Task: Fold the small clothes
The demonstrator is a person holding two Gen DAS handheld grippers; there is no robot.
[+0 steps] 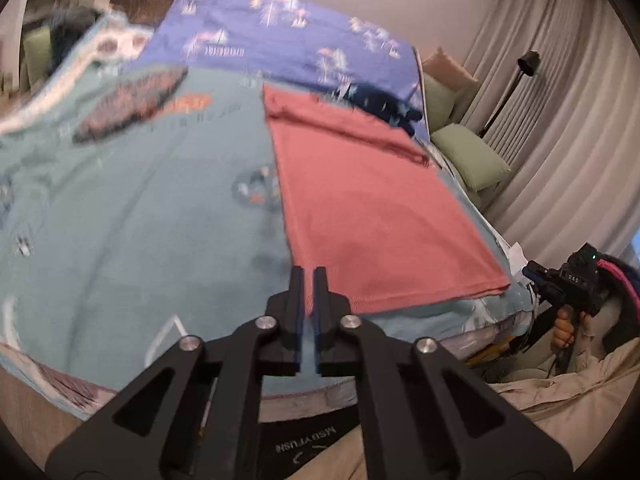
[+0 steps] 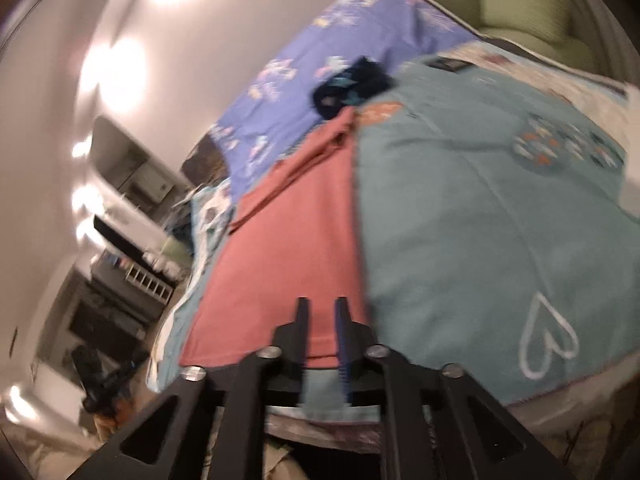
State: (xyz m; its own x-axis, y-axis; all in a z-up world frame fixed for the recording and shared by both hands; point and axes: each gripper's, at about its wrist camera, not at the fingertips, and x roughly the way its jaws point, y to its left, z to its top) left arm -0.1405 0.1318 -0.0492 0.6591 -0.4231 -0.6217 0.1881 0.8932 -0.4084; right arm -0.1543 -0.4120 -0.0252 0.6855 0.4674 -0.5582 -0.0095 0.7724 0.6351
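Observation:
A red garment lies flat on the bed as a long rectangle, with a bunched fold at its far end. My left gripper hovers over the garment's near left corner, its fingers almost together and nothing between them. My right gripper hangs above the garment's near edge with a clear gap between its fingers, and no cloth is pinched in it. In the left wrist view a person's hand holds that right gripper off the bed's near right corner.
A teal bedspread covers the bed, with a purple patterned sheet beyond it. A dark blue garment lies past the red one. Green cushions, a floor lamp and curtains stand to the right.

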